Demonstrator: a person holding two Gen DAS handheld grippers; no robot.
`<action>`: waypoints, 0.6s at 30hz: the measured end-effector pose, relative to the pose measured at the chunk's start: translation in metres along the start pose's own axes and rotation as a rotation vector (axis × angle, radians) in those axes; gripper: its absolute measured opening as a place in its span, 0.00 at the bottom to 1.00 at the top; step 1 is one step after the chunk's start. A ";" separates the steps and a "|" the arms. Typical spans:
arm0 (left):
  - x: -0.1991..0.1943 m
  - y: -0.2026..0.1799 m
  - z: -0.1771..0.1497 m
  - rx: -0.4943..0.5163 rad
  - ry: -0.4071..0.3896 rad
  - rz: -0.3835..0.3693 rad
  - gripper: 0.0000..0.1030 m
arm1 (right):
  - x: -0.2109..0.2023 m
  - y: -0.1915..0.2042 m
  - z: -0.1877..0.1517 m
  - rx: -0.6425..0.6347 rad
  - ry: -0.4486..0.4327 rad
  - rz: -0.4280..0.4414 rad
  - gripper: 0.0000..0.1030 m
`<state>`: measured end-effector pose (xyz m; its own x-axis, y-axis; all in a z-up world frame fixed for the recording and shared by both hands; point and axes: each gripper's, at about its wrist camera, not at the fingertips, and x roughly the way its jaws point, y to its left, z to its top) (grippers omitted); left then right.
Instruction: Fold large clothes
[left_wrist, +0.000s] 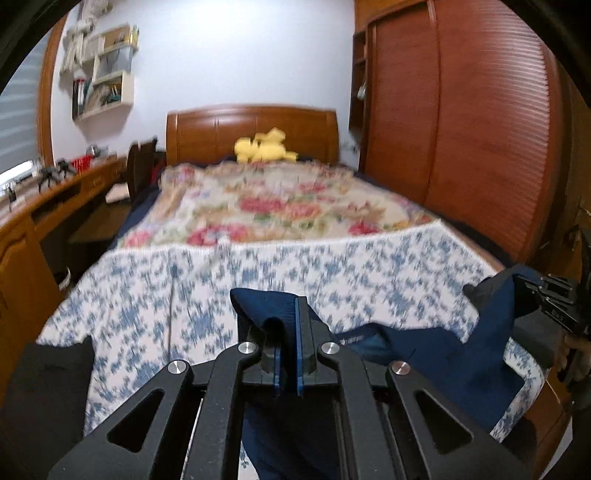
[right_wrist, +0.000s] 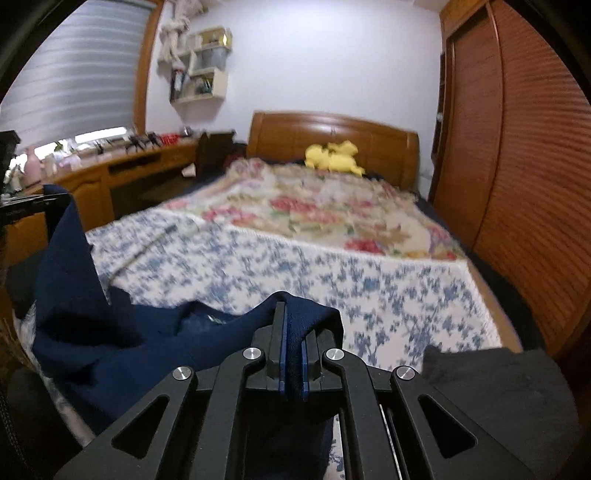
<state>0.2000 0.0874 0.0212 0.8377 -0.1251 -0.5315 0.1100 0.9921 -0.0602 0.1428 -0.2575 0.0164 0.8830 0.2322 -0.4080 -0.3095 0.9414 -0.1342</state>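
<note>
A navy blue garment (left_wrist: 424, 354) hangs between my two grippers above the foot of the bed. My left gripper (left_wrist: 288, 314) is shut on one edge of it, cloth bunched over the fingers. My right gripper (right_wrist: 291, 321) is shut on another edge of the same navy garment (right_wrist: 110, 332), which drapes down to the left. The right gripper also shows at the right edge of the left wrist view (left_wrist: 554, 295), the left gripper at the left edge of the right wrist view (right_wrist: 22, 206). Both hold the cloth lifted off the blue-and-white floral sheet (left_wrist: 184, 295).
The bed carries a red floral blanket (left_wrist: 277, 206) and a yellow plush toy (left_wrist: 262, 146) by the wooden headboard (left_wrist: 251, 129). A wooden desk (left_wrist: 55, 206) runs along the left, a tall wardrobe (left_wrist: 461, 129) along the right. Dark cloth (right_wrist: 498, 387) lies at the foot.
</note>
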 end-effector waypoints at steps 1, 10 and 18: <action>0.007 0.001 -0.005 -0.004 0.025 0.000 0.06 | 0.005 0.000 -0.001 0.005 0.026 -0.006 0.08; 0.024 -0.002 -0.045 0.008 0.064 0.007 0.55 | 0.034 0.002 0.021 0.015 0.160 0.008 0.52; 0.009 -0.007 -0.078 -0.008 0.011 -0.041 0.73 | 0.037 0.042 0.004 -0.055 0.189 0.085 0.53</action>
<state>0.1647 0.0798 -0.0488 0.8268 -0.1655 -0.5376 0.1399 0.9862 -0.0884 0.1640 -0.2088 -0.0006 0.7725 0.2557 -0.5813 -0.4040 0.9041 -0.1392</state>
